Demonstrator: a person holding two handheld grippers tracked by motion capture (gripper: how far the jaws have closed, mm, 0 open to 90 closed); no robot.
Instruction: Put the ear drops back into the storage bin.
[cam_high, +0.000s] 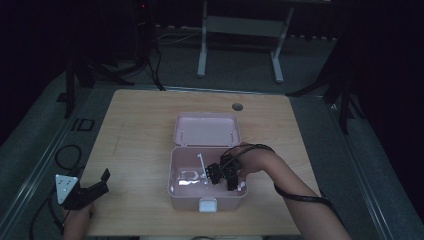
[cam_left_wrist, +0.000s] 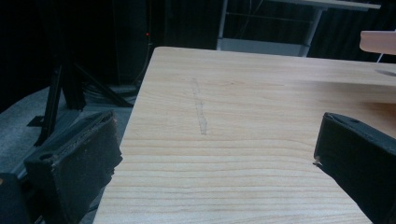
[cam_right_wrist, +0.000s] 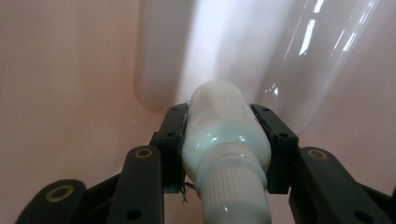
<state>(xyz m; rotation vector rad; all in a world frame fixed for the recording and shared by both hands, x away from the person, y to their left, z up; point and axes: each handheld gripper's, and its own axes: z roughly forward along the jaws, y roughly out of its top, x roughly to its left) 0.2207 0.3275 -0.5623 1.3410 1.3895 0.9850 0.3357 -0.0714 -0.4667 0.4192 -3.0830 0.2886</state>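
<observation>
Dim scene, wooden tabletop (cam_high: 135, 125) with a pink box (cam_high: 172, 192) near its middle, hinged lid (cam_high: 206, 129) thrown open and lying flat on the far side, white latch (cam_high: 207, 205) on the near wall. Right tool (cam_high: 223, 176) was down inside the box toward its right half, the person's right forearm (cam_high: 295, 192) coming in from the near right with a black cable looped over the wrist. In the right gripper view the right tool (cam_right_wrist: 225, 136) was pinching a small white bottle (cam_right_wrist: 223, 128) by its body, pads pressed on both sides, ribbed white cap (cam_right_wrist: 233, 191) pointing back toward the camera, rounded end pointing at the pink floor of the box (cam_right_wrist: 60, 74). Just beyond the bottle lay something clear and glossy (cam_right_wrist: 261, 56), probably a plastic sleeve or bag, too blurred to be sure; the high view showed a clear item (cam_high: 187, 176) on the box floor left of the tool, plus a thin white stick (cam_high: 201, 162). Left tool (cam_high: 95, 189) sat well apart at the near left corner of the tabletop, grey plate on top, holding nothing. In the left gripper view its jaws were spread wide over bare wood (cam_left_wrist: 224, 140), a faint scratch (cam_left_wrist: 200, 112) running away from it.
</observation>
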